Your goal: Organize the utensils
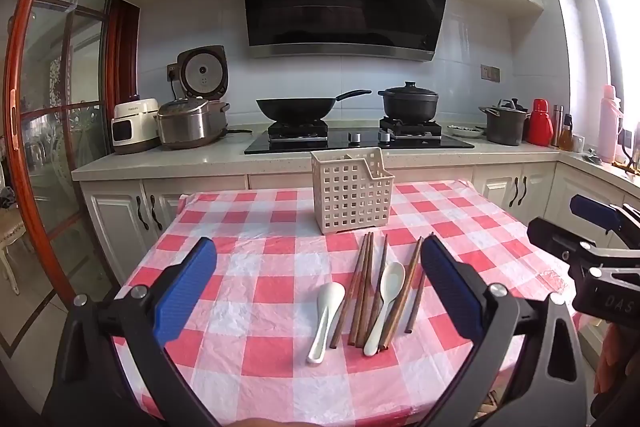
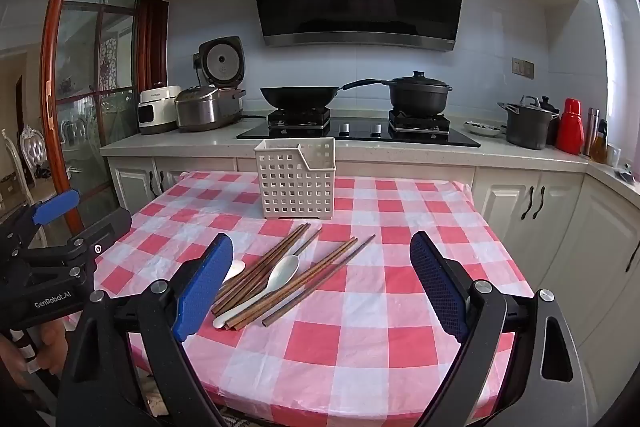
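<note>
The utensils are laid loose on the red-and-white checked cloth (image 1: 276,287) that covers the bench, in front of a white perforated basket (image 1: 349,195) that stands upright near the far edge. Read from left to right in the left wrist view, the left gripper (image 1: 318,289) is seen low over the near edge, its blue-padded fingers (image 1: 186,291) spread wide and released, nothing being grasped. Between those fingers a white spoon (image 1: 326,319) is set furthest left, bowl away from the camera; just beside it a bundle of brown chopsticks (image 1: 362,283) is spread lengthwise, and a second white spoon (image 1: 383,303) is rested on top of them. More chopsticks (image 1: 412,277) are placed further right, partly hidden by the right-hand finger. The basket is kept apart from the pile, and whether anything is inside it cannot be told. At the right edge the right gripper (image 2: 322,287) is held beside the bench; in its own view its fingers (image 2: 438,291) are likewise parted wide and released, with bare cloth between them and the pile near the left finger. Behind the bench, a black wok (image 1: 294,107) and a lidded black pot (image 1: 408,103) are seen on the hob.
</note>
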`<state>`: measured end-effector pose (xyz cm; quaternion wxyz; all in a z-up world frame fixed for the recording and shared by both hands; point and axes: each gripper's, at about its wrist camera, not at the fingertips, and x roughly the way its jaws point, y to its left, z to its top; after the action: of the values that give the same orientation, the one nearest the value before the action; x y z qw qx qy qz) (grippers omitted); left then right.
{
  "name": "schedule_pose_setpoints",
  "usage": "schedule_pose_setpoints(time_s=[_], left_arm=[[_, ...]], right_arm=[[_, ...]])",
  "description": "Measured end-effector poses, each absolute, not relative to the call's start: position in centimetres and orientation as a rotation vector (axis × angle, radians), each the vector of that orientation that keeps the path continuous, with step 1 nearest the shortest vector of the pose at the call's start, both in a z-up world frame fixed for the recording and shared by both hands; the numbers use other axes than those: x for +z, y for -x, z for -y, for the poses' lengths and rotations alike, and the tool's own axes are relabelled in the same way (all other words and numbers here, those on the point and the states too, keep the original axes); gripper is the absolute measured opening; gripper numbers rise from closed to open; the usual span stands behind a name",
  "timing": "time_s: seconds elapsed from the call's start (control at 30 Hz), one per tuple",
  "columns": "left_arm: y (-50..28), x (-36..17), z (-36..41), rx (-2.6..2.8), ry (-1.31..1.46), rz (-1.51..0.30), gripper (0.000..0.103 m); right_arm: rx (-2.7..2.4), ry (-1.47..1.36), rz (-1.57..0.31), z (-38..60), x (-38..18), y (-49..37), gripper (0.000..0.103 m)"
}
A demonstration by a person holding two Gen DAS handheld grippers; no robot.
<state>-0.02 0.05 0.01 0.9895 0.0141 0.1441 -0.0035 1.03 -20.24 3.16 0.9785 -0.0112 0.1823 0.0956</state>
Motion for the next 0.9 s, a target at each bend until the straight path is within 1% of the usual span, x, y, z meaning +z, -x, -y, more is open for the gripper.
schedule_pose_setpoints(time_s=[0.9], left_arm=[[-0.07, -0.35, 0.21, -0.011, -0.031, -0.295, 0.099]], right_arm=[[0.196, 0.011, -0.379, 20.06, 2.57, -1.19, 0.085]])
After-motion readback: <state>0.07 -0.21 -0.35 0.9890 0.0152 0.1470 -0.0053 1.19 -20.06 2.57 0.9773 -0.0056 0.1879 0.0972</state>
